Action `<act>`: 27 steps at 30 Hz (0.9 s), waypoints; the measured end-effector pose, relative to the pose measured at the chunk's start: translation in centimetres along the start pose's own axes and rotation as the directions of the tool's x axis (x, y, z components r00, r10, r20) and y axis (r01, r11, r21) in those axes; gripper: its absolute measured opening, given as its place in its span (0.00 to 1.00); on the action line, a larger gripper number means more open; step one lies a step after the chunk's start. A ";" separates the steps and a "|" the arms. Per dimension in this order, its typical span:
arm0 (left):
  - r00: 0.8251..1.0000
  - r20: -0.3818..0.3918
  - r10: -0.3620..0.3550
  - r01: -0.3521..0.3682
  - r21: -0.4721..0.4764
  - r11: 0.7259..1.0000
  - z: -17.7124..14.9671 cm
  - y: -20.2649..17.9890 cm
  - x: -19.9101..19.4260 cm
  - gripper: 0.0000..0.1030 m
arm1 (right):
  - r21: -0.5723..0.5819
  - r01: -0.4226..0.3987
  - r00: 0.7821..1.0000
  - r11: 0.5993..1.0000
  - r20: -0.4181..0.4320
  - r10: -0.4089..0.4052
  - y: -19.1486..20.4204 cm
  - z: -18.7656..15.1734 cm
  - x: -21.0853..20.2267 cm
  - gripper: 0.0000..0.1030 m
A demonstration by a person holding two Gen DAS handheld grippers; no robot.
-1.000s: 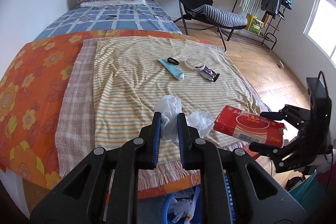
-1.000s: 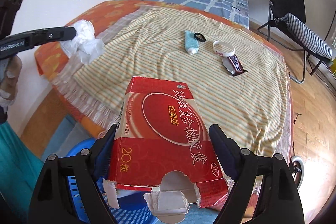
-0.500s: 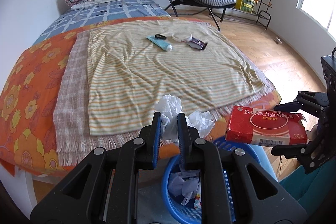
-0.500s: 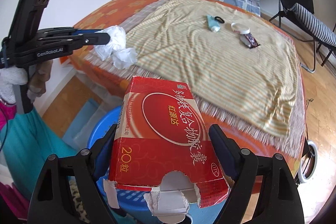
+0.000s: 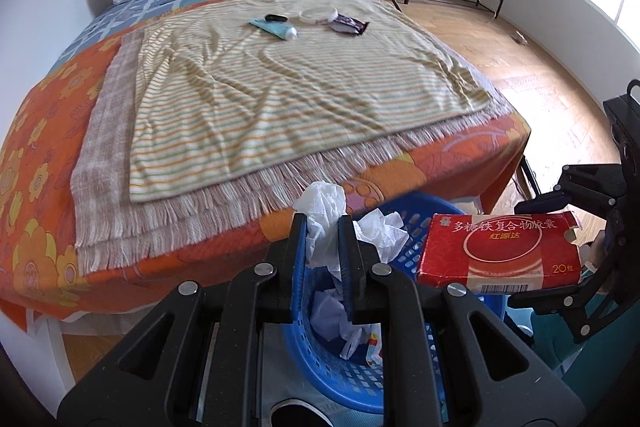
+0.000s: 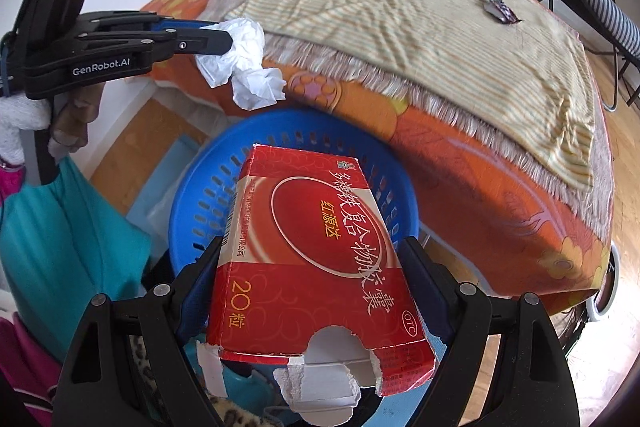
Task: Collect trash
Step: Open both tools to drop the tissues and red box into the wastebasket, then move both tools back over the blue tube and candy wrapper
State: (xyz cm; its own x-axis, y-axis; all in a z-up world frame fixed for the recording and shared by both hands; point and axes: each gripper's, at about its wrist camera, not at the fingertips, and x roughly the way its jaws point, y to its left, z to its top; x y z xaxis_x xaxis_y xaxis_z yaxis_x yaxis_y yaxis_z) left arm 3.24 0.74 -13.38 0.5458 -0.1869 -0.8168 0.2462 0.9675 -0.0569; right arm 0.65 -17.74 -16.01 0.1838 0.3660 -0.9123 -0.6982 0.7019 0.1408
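Red box [image 6: 316, 267] lengthwise between right claw [image 6: 310, 287] fingers.

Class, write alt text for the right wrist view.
The right claw grips a torn red box above a blue basket beside a bed. At left, the left claw holds crumpled white tissue.

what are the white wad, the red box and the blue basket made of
White wad: thin tissue paper or soft film, matte, crumpled into sharp creases; hard to tell which.
Red box: printed cardboard with a slight sheen; the torn flap shows a pale, fibrous core.
Blue basket: moulded plastic, smooth and a little glossy, its wall pierced with rows of even slots.
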 end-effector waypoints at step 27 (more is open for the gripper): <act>0.996 -0.081 -0.025 0.028 0.034 0.999 -2.3 -2.5 2.6 0.48 | 0.024 0.023 0.997 0.999 -0.068 -0.022 -0.3 -0.7 2.2 0.83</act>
State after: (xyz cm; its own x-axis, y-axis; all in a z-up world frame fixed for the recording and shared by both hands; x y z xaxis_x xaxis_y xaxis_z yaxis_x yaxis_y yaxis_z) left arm 2.21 -1.79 -16.65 0.4730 -0.1971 -0.8587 0.2882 0.9556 -0.0605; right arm 0.81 -17.60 -18.38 0.1518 0.3085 -0.9390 -0.6772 0.7245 0.1285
